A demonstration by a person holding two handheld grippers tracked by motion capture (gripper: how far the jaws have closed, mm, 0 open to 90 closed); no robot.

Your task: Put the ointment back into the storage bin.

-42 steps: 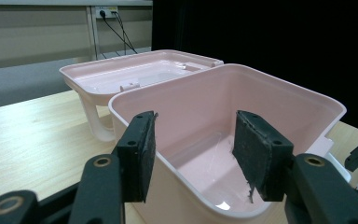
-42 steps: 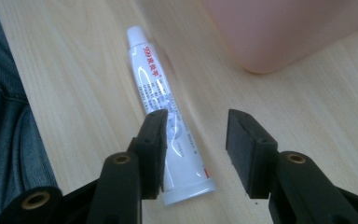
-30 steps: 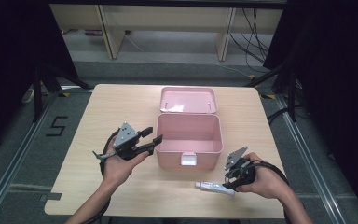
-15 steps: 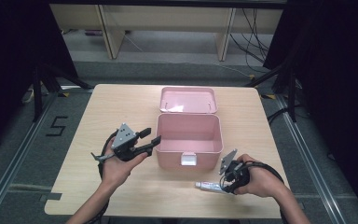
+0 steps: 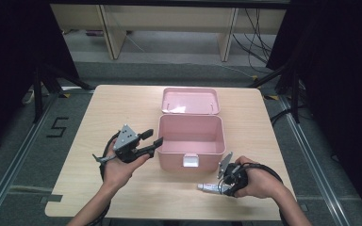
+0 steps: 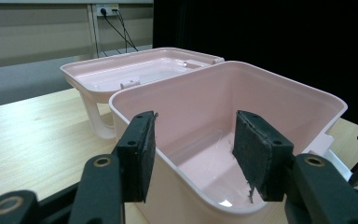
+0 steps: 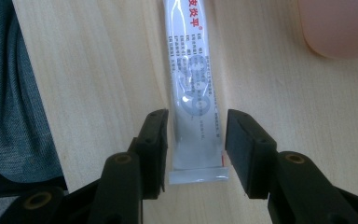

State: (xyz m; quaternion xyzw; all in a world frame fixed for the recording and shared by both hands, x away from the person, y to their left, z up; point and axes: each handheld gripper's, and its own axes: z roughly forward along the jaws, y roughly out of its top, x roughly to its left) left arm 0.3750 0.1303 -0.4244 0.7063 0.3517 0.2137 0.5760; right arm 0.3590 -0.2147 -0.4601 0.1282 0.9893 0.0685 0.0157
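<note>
since a second ago the right gripper [image 5: 221, 184] has slid a little toward the near edge and settled lower over the white tube [image 5: 209, 187], while the left gripper [image 5: 152, 142] has barely shifted from its place by the pink box [image 5: 191, 147].

in the right gripper view the jaws stand either side of the tube's crimped flat end — a narrow gap, the pads close beside the tube [image 7: 193, 84] but a sliver of space shows on each side, so it is not yet pinched. the tube lies flat on the wooden table [image 5: 113, 108], near the front edge and just in front of the box's near right corner, its length running along the jaws and away from the camera, with printed text on its face.

the left gripper is held above the table at the box's left side, jaws wide apart and holding nothing; in the left gripper view they frame the box's open rim [image 6: 223, 140]. the box stands open and bare inside, its lid [image 5: 190, 100] laid back flat behind it.
</note>
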